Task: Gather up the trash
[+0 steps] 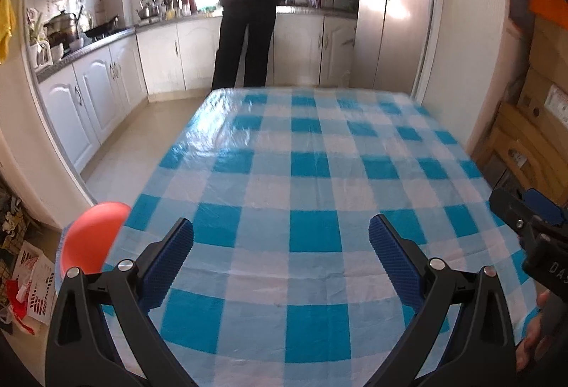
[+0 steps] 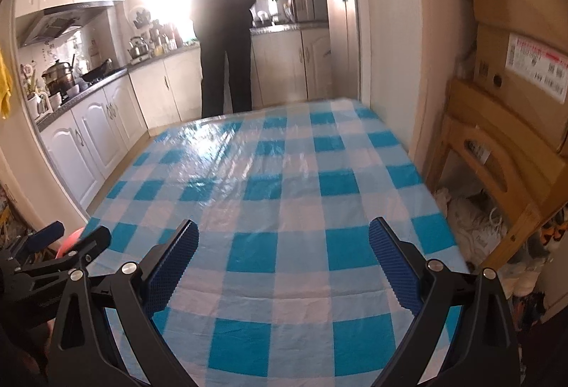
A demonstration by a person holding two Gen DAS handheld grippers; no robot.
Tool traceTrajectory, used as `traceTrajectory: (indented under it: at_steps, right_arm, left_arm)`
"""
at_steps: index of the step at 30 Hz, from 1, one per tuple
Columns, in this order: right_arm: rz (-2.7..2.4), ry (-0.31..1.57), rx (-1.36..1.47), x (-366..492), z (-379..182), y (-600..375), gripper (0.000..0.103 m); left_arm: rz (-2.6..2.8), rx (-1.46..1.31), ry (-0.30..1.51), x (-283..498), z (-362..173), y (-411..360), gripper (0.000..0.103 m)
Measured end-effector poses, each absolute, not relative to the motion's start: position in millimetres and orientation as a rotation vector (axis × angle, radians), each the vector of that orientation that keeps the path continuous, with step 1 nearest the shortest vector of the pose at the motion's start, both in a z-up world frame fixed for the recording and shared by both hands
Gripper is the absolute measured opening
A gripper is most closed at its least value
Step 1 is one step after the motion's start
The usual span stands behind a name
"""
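A table with a blue and white checked plastic cloth (image 1: 301,181) fills both views (image 2: 284,202). No trash shows on it. My left gripper (image 1: 280,245) is open and empty above the near part of the table. My right gripper (image 2: 282,246) is open and empty beside it, over the near right part. The right gripper shows at the right edge of the left wrist view (image 1: 532,234). The left gripper shows at the left edge of the right wrist view (image 2: 60,259). A red-orange round object (image 1: 94,238) stands at the table's near left corner; what it is cannot be told.
A person in dark clothes (image 1: 248,7) stands at the kitchen counter beyond the table's far end. White cabinets (image 1: 96,96) line the left. A fridge (image 1: 394,7) stands far right. Cardboard boxes (image 2: 514,74) and a wooden chair (image 2: 497,167) stand right of the table. Bags (image 1: 28,280) lie on the floor at left.
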State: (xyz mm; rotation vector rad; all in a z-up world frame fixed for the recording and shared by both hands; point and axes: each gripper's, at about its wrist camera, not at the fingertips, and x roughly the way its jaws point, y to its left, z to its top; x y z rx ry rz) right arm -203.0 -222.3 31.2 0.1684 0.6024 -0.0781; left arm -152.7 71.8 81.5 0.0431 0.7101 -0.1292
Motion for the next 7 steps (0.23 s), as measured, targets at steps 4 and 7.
traceTrajectory:
  at_steps: [4, 7]
  right_arm:
    - [-0.094, 0.665, 0.185, -177.9, 15.1, -235.6, 0.096]
    - [-0.106, 0.712, 0.164, -152.4, 3.6, -241.3, 0.096]
  left_arm:
    - [-0.118, 0.053, 0.789, -126.9, 58.8, 54.5, 0.099]
    - [-0.099, 0.066, 0.832, -105.3, 42.2, 39.5, 0.099]
